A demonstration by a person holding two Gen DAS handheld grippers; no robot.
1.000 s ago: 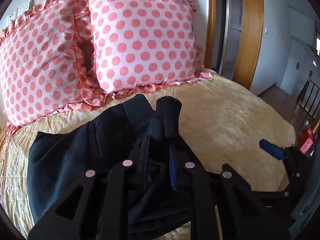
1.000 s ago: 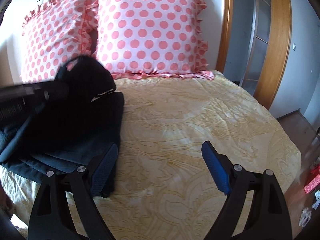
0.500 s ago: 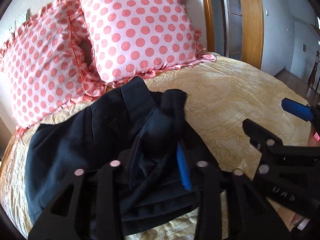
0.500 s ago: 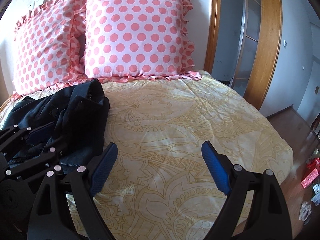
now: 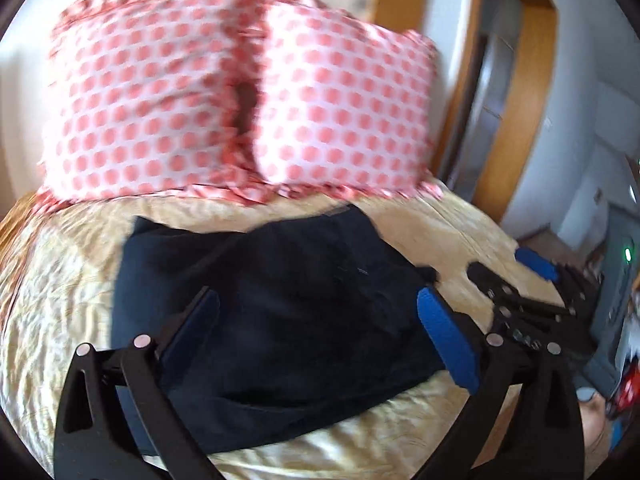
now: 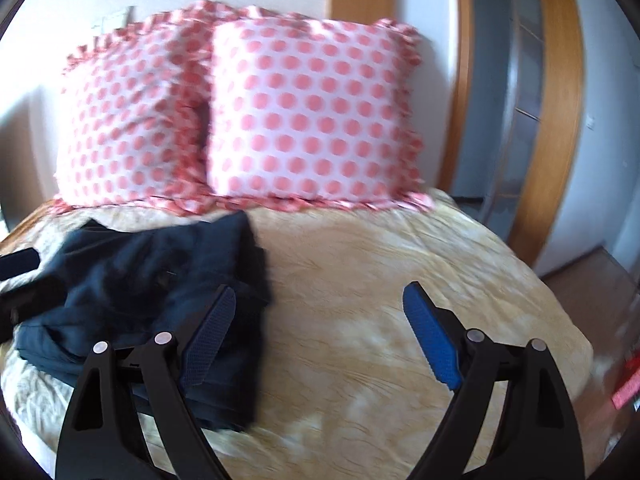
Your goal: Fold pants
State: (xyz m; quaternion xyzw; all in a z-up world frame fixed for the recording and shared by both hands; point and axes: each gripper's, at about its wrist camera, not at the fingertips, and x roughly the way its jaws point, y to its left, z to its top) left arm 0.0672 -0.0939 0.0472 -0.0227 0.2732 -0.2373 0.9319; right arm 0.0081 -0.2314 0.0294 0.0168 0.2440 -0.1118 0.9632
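The dark navy cloth pants (image 5: 280,312) lie folded into a thick, roughly rectangular bundle on the yellow patterned bedspread (image 5: 432,228), short of the two pink-and-white polka-dot pillows with ruffled edges (image 5: 248,100) that lean against the wall at the head of the bed. The bundle has several layers, with a waistband edge along its far side and soft creases across its top; the pictures are blurred, so finer detail cannot be made out.

The left hand-held gripper (image 5: 320,336) hangs above the near part of the pants, angled downward, its black arms framing the bundle. Its jaws are opening and already stand wide; the cloth lies below and between the blue pads (image 5: 448,344) without being pinched.

The right hand-held gripper (image 6: 320,332) is off to the right of the left one, also tilted downward over the bed. Its jaws stand wide apart and grip nothing: its left pad (image 6: 208,340) overlaps the pants' right edge in view, its right pad sits over bare bedspread.
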